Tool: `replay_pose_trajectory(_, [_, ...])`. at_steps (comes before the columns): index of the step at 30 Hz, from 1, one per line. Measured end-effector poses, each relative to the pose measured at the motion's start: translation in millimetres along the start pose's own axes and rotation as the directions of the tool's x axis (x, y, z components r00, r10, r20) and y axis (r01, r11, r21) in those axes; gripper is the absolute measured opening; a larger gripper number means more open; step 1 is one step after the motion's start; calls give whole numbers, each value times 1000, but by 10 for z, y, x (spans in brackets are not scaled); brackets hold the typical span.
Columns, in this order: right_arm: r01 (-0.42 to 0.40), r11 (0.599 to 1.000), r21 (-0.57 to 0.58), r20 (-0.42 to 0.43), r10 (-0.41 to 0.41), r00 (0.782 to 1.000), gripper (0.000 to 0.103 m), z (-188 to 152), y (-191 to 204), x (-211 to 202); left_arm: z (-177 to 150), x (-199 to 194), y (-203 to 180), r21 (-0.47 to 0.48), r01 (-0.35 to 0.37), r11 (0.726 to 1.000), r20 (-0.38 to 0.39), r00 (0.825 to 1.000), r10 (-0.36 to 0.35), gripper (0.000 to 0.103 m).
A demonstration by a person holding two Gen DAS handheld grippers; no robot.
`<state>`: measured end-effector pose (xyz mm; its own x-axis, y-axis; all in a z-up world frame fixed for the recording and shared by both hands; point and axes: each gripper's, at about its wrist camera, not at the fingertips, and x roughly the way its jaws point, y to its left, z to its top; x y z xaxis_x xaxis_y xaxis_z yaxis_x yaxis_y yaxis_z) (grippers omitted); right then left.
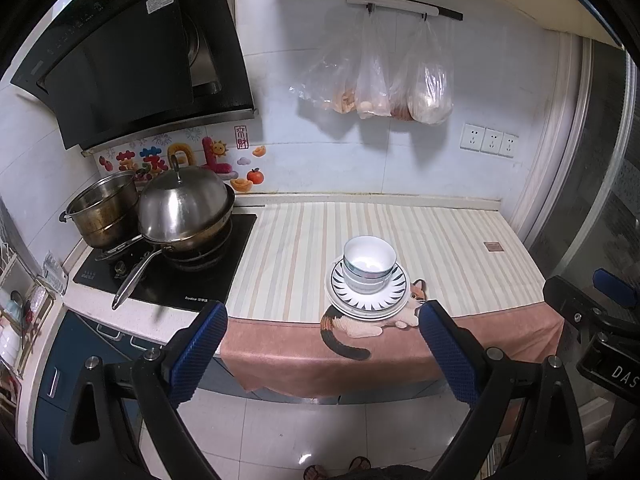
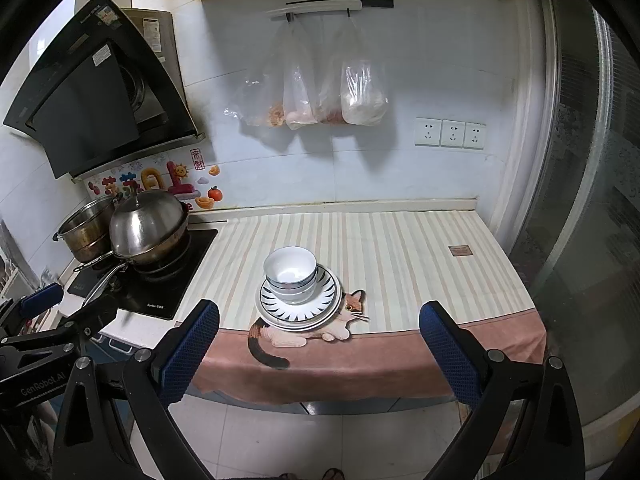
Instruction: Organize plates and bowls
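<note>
- Nearest the lens: left claw (image 1: 320, 344), blue pads spread wide, nothing between them, held off the worktop's front edge above the floor.
- Same for the right claw (image 2: 319, 344): wide open, empty, also short of the worktop (image 2: 420, 248).
- Each claw's body visible at the edge of the other's view, so the two sit side by side, near each other.
- On the worktop, near the front edge: bowls (image 2: 291, 276) nested, at least two, standing on plates (image 2: 320, 312) stacked under them, the top one with a black ray pattern.
- Stack resting on a striped mat (image 2: 400, 264), partly over the printed cat (image 2: 348, 314) at the mat's pink border.
- Looks already gathered into one pile; judged at either the very start or the very end of the task, impossible to tell which.
- To the left, well apart: hob (image 1: 176, 280) with a lidded pan (image 1: 184, 212) and a pot (image 1: 106, 212) behind.
- Risks if the stack gets handled: glazed rims likely slippery against the pads, so a one-sided pinch on a bowl could tip it or drag its nest-mate along.
- Pile close to the front edge; a nudge toward the camera could send plates to the tiled floor.
- Loose mat overhang could slide if snagged, carrying everything with it.
- Claws so close together could knock each other when reaching for the same pile.
</note>
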<state>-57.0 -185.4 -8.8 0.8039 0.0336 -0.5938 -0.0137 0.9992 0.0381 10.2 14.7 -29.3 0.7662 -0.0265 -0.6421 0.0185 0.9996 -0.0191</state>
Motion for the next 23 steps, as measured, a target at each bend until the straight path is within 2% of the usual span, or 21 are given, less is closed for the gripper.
replay_pose_trajectory(23, [9, 1000, 10, -15, -9, 1000, 102, -97, 88, -16, 15, -14, 19, 4, 4, 1000, -3, 1000, -4, 98])
